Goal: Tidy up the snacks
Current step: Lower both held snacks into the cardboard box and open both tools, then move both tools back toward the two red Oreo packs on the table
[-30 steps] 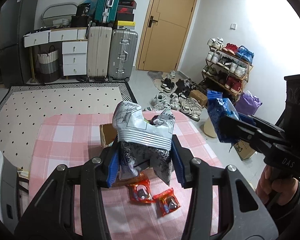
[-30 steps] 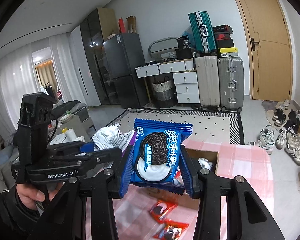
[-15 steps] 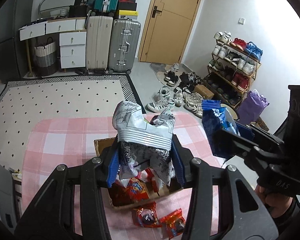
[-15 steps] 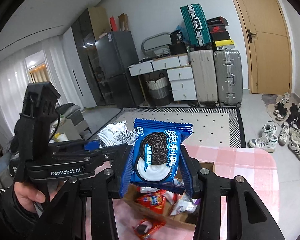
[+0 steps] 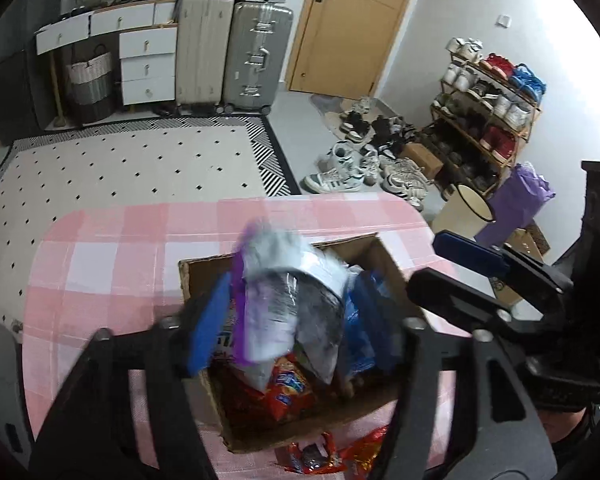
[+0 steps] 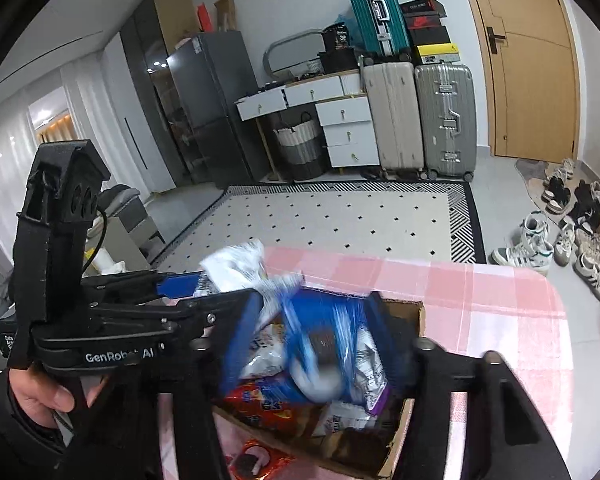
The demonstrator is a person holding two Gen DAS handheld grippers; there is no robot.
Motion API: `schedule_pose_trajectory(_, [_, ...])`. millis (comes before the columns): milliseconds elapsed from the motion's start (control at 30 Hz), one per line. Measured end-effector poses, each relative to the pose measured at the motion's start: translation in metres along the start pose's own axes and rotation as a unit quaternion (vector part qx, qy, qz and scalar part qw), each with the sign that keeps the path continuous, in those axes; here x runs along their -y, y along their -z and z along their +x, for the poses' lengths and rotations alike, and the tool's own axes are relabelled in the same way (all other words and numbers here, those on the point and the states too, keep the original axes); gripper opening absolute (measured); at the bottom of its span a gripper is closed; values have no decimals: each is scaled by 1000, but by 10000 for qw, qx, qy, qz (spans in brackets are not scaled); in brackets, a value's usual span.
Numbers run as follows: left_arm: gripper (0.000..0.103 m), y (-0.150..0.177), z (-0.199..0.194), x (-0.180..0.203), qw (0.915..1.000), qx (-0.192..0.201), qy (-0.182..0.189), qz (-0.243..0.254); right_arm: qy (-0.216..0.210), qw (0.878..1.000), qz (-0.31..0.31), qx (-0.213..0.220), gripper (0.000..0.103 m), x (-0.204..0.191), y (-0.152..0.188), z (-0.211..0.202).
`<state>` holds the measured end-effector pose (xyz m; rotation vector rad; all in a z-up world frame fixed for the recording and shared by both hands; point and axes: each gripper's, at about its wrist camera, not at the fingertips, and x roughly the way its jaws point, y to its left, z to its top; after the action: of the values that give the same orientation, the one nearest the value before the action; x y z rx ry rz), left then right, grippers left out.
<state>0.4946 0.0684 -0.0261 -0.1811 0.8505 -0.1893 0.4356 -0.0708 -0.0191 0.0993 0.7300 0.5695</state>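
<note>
Right view alone shows the hand [image 6: 40, 396] on the left tool [image 5: 284, 328]. Both tools' jaws have just been opening: white packet [image 5: 276, 304] and blue cookie packet [image 6: 324, 344], blurred, sit loose between the pads of the left and right tool [image 6: 312, 340], over cardboard box [image 5: 384, 252] on bench [image 5: 112, 256].

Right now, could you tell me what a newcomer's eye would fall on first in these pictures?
Two blurred snack packets over an open cardboard box on the pink checked tablecloth: a white-and-purple packet between the left tool's opening jaws, a blue cookie packet between the right tool's. Red snack packs lie beside the box.
</note>
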Motion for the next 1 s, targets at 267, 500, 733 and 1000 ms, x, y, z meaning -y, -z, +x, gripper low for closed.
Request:
schedule_pose_trajectory(267, [75, 6, -2, -8, 9999, 83, -118, -22, -35, 9999, 86, 126, 63, 6, 7, -12])
schedule_pose_trajectory(500, [77, 32, -42, -1, 9991, 308, -269, 149, -13, 9994, -25, 352, 68, -7, 9, -48])
schedule_pose_trajectory(733, [83, 62, -86, 22, 9971, 439, -555, 274, 11, 9982, -117, 591, 83, -23, 15, -87])
schedule_pose_trajectory(1000, [87, 88, -140, 40, 9950, 717, -627, 297, -29, 9962, -175, 858, 95, -42, 34, -136])
